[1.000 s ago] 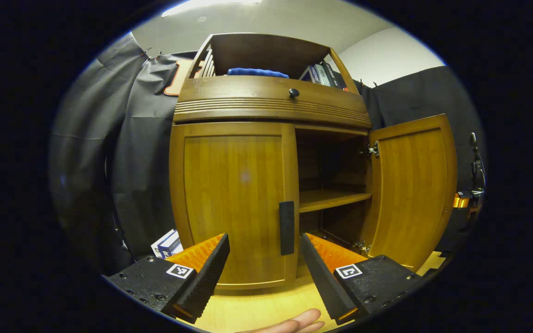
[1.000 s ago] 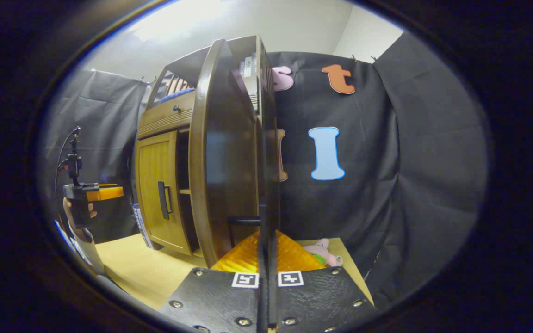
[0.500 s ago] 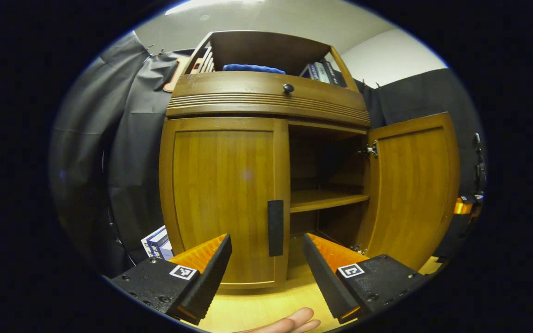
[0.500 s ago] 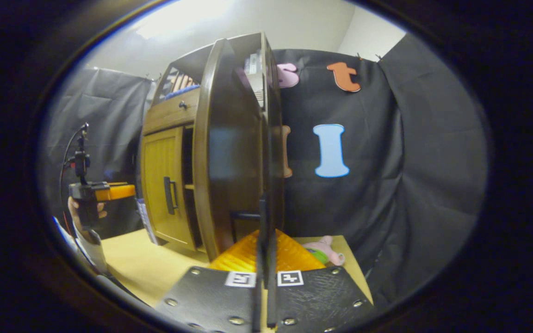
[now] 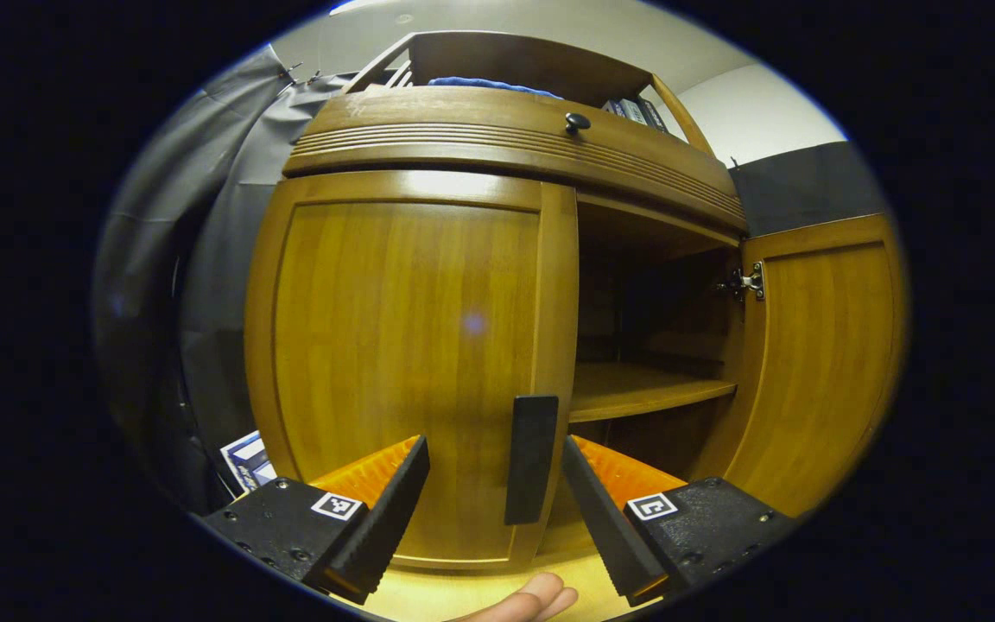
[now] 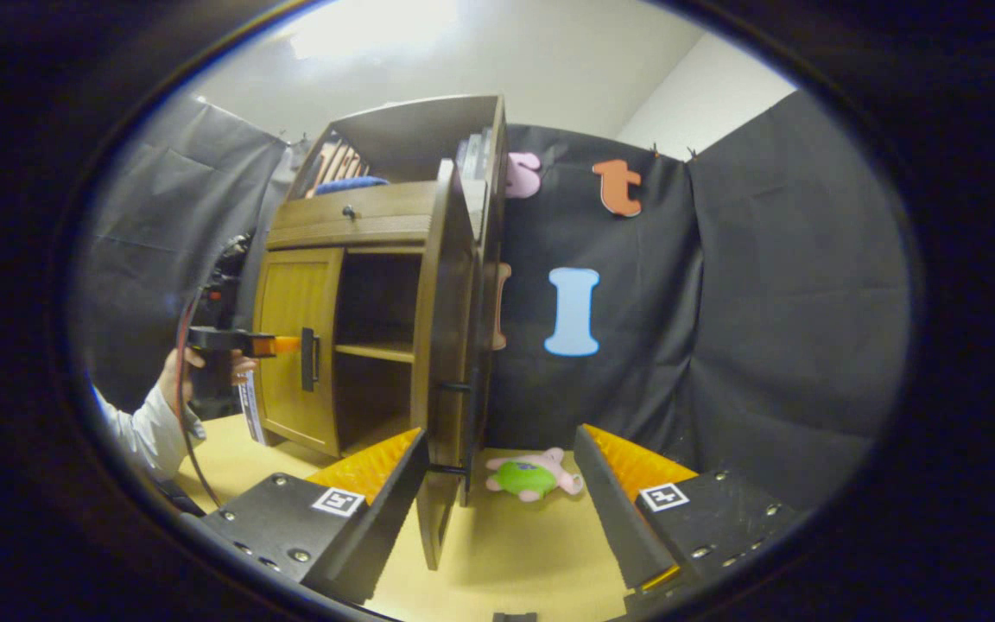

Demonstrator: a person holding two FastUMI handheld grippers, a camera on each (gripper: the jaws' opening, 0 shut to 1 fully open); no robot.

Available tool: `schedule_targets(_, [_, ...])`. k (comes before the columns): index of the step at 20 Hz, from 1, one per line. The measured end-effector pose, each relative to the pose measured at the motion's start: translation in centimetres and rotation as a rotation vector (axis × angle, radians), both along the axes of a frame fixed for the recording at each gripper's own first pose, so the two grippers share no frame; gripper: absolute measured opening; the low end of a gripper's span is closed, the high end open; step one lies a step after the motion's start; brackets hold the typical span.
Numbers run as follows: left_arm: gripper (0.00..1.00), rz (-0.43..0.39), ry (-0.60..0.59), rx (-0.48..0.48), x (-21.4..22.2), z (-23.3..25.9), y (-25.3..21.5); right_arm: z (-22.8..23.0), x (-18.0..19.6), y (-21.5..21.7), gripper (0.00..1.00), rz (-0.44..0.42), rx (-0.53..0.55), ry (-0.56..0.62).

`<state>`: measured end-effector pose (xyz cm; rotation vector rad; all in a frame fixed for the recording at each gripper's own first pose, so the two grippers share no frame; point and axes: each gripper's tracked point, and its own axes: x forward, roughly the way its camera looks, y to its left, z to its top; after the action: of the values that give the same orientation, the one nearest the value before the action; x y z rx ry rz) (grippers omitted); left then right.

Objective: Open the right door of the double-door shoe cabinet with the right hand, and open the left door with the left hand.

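Brown wooden right door: swung wide open; the right gripper has just let go, fingers spread.
Left gripper: spread, now closer to the flat black handle.
Brown wooden left door: shut, next to open.

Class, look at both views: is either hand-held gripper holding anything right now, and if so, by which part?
Nothing is held. The left hand-held gripper is open around the left door's handle, not clamped; the right hand-held gripper is open.

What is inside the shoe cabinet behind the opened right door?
Behind the open right door, a bare wooden shelf and dark space above and below it. The closed left door hides the other half.
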<state>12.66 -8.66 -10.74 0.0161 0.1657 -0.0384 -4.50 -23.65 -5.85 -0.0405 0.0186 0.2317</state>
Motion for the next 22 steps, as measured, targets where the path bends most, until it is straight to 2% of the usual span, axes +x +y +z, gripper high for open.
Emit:
schedule_targets(2, [0.97, 0.007, -0.037, -0.001, 1.0, 0.4, -0.3, 1.3, -1.7, 0.8, 1.00, 0.005, 0.016, -0.026])
schedule_targets(3, [0.92, 0.010, -0.044, 0.004, 1.4, 0.6, -0.6, 1.9, -2.5, 1.2, 0.97, 0.007, 0.024, -0.039])
schedule_targets(4, [0.96, 0.006, -0.051, 0.013, 1.7, 0.7, -0.9, 2.8, -3.3, 1.8, 0.97, 0.016, 0.035, -0.055])
schedule_targets(5, [0.92, 0.013, -0.055, 0.021, 2.1, 0.7, -1.0, 3.6, -4.0, 2.7, 1.00, 0.031, 0.041, -0.068])
schedule_targets(6, [0.93, 0.029, -0.064, 0.027, 2.7, 0.7, -0.9, 4.1, -4.6, 3.4, 0.96, 0.040, 0.040, -0.076])
schedule_targets(7, [0.84, 0.037, -0.056, 0.040, 3.2, 0.4, -1.0, 4.5, -4.9, 3.9, 1.00, 0.041, 0.033, -0.081])
schedule_targets(8, [0.75, 0.027, -0.046, 0.058, 4.1, -0.2, -1.2, 4.8, -5.3, 4.4, 0.96, 0.042, 0.021, -0.085])
schedule_targets(10, [0.57, -0.013, 0.039, 0.059, 5.0, -2.0, -2.0, 5.6, -6.0, 5.3, 1.00, 0.043, 0.007, -0.086])
schedule_targets(11, [0.48, -0.027, -0.027, 0.067, 5.3, -0.7, -2.1, 5.8, -6.2, 5.9, 1.00, 0.045, 0.007, -0.080])
schedule_targets(13, [0.31, -0.034, 0.020, 0.069, 5.4, -1.6, -1.7, 6.2, -6.7, 6.6, 0.97, 0.042, 0.005, -0.067])
schedule_targets(14, [0.31, -0.046, 0.005, 0.059, 5.0, -1.1, -1.7, 6.5, -6.8, 7.0, 1.00, 0.043, -0.002, -0.068])
schedule_targets(18, [0.31, -0.083, 0.052, 0.038, 4.2, -0.8, -1.9, 6.9, -7.1, 8.3, 1.00, 0.060, -0.019, -0.067])
schedule_targets(22, [0.30, -0.106, 0.043, 0.018, 4.1, -0.5, -2.0, 6.9, -7.4, 8.8, 1.00, 0.057, -0.007, -0.050])
